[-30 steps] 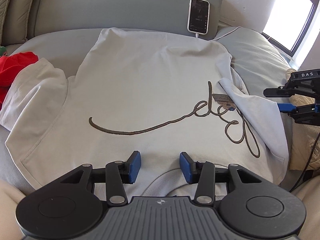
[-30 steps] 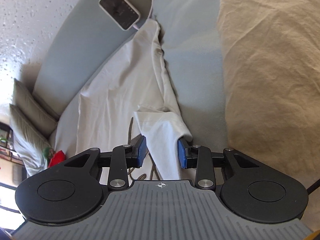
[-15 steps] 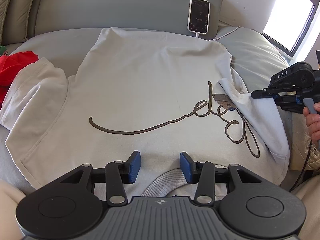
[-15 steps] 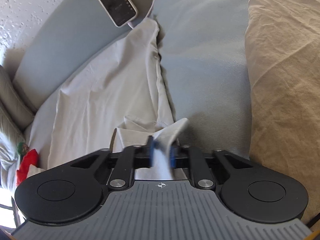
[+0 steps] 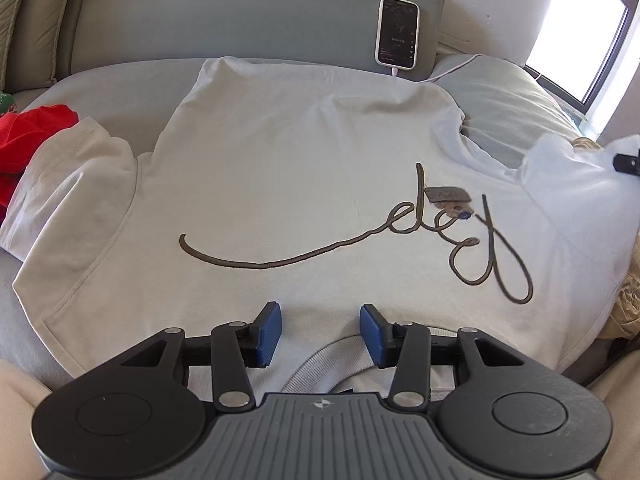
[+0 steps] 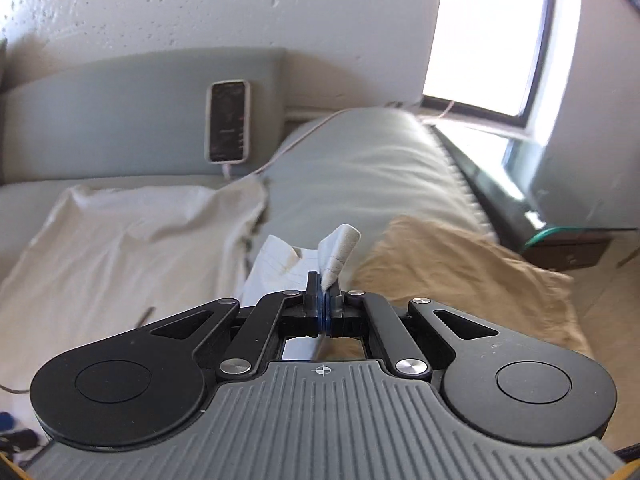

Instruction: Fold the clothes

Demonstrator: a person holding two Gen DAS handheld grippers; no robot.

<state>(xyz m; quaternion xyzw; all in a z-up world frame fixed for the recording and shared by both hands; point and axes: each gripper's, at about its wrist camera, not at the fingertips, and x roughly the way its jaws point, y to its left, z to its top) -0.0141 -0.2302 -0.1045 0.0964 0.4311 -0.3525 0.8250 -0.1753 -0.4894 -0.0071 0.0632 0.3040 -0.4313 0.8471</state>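
My left gripper (image 5: 320, 330) hangs apart over the shirt (image 5: 288, 184), just above its collar; it should pin there. My right gripper (image 6: 325, 300), clamped on the sleeve (image 6: 338, 254), should carry it across the shirt, taut and unhurried

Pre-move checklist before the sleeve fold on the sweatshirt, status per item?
1. Right claw shut on sleeve cuff: ok, fabric pinched between the pads.
2. Sleeve lifted off the sofa: ok.
3. Left claw open, gripping nothing, at the collar: ok.
4. Sweatshirt body flat: ok, minor wrinkles.
5. Hang tag lying on the chest, in the fold path: not ok.
6. Phone and cable clear of the fabric: cannot tell.
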